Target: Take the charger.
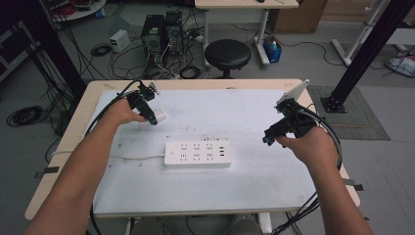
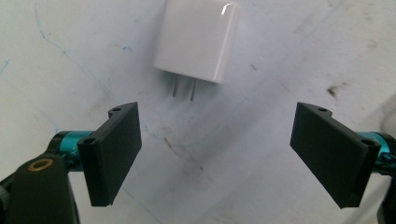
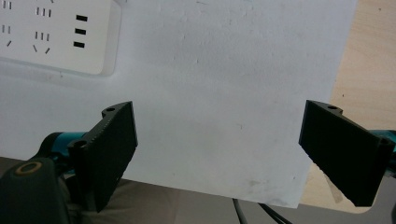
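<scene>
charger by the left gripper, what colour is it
White, with two metal prongs; the charger shows best in the left gripper view.

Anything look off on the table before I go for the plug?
Nothing damaged or spilled. The white charger lies flat on the white mat, unplugged, prongs pointing toward the open left gripper. The power strip sits square mid-table. The mat carries old scuffs and pen marks. The right gripper is open, holding nothing.
</scene>
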A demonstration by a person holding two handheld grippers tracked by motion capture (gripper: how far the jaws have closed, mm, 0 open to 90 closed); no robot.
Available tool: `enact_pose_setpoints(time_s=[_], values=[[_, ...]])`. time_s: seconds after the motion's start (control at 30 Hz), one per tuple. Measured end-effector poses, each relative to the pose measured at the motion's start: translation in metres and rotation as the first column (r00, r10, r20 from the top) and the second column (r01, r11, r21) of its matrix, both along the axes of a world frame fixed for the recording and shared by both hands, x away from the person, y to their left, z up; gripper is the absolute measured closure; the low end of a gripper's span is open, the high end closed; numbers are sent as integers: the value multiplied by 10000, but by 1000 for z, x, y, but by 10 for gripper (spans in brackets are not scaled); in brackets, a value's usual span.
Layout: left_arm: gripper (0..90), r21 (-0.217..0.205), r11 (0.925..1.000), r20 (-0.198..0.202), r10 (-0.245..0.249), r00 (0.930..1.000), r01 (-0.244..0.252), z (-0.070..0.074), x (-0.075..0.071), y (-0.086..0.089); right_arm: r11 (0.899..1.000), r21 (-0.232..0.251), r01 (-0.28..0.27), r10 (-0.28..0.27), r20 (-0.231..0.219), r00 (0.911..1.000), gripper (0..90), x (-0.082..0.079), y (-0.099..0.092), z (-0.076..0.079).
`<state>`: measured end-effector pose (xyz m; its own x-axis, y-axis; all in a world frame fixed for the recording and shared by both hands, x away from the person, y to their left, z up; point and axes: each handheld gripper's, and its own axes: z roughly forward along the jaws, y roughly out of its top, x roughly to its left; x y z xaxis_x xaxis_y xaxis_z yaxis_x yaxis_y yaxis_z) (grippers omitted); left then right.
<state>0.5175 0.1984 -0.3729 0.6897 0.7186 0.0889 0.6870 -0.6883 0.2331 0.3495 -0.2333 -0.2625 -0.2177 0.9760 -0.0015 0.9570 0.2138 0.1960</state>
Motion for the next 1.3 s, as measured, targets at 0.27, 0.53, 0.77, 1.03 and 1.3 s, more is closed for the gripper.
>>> enact_pose_setpoints(time_s=[0.27, 0.53, 0.77, 1.03, 1.3], values=[[165, -397, 9992, -165, 35, 9999, -42, -23, 17, -2, 9999, 103, 15, -15, -45, 10000, 109, -4, -4, -5], [165, -341, 9993, -52, 146, 9999, -148, -33, 26, -1, 10000, 70, 55, -55, 4, 10000, 109, -4, -6, -9], [166, -304, 9995, -16, -109, 9999, 109, -36, 32, -7, 10000, 37, -13, 13, 3, 10000, 109, 0, 0, -8], [337, -437, 9990, -101, -116, 9999, 111, -39, 32, -11, 10000, 55, -3, 3, -138, 9999, 109, 1, 1, -10], [422, -90, 9999, -221, 56, 9997, -58, -38, 30, -11, 10000, -45, 6, -7, -164, 9999, 109, 2, 1, -9]])
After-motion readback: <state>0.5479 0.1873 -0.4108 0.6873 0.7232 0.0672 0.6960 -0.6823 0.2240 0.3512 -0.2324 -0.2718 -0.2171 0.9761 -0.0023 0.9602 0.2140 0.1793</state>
